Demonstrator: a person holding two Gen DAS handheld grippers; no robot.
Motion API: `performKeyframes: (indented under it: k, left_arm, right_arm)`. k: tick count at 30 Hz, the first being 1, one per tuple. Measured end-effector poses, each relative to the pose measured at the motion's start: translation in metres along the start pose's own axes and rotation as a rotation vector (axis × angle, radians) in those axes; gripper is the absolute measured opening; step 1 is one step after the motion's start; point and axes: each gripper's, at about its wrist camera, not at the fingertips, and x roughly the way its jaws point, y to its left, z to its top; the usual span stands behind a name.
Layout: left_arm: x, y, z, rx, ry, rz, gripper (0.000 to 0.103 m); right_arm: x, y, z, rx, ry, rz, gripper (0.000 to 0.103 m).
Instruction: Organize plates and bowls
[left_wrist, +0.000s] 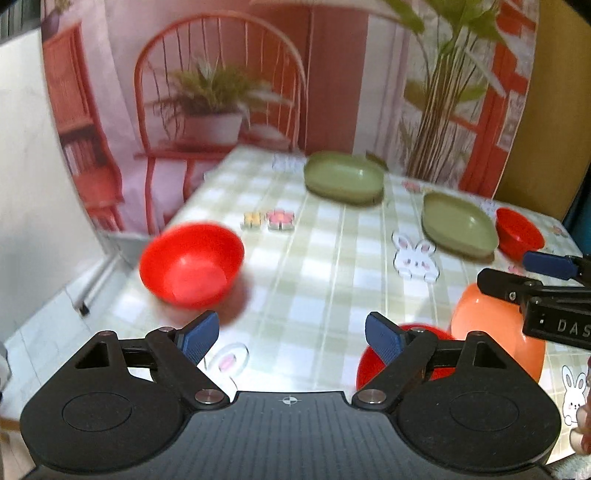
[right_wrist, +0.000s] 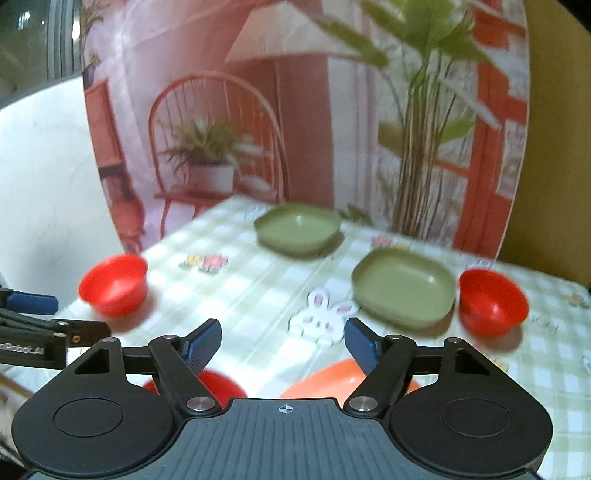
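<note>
Several dishes stand on a checked tablecloth (left_wrist: 314, 266). In the left wrist view a red bowl (left_wrist: 192, 264) sits at the left. Two green plates (left_wrist: 343, 177) (left_wrist: 458, 225) lie farther back, and another red bowl (left_wrist: 519, 232) is at the far right. Close by are an orange bowl (left_wrist: 491, 332) and a third red bowl (left_wrist: 371, 363), partly hidden by a finger. My left gripper (left_wrist: 291, 338) hangs open over bare cloth. My right gripper (right_wrist: 282, 343) is open above the orange bowl (right_wrist: 332, 376), with nothing between its pads.
Flat rabbit (right_wrist: 321, 321) and flower (left_wrist: 267, 219) shapes lie on the cloth. A printed backdrop with a chair and plants (left_wrist: 221, 92) stands behind the table. The table's left edge (left_wrist: 122, 280) drops to a tiled floor. Each gripper shows at the other view's side.
</note>
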Motion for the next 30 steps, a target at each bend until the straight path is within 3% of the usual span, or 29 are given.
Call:
performKeyframes:
  k: [4,14,30]
  left_arm:
    - [0.015,-0.004,-0.011,-0.002,0.054,-0.007,0.088]
    - [0.033,-0.009,-0.03,-0.051,0.156,-0.05,0.083]
    - [0.032,-0.025,-0.04,-0.019,0.179,-0.088,0.08]
  right_arm:
    - [0.007,0.0,-0.01,-0.009,0.046,0.017,0.061]
    - [0.015,0.004,-0.025,-0.015,0.122,0.061,0.055]
    - [0.015,0.006,-0.036,0.003,0.175,0.092,0.048]
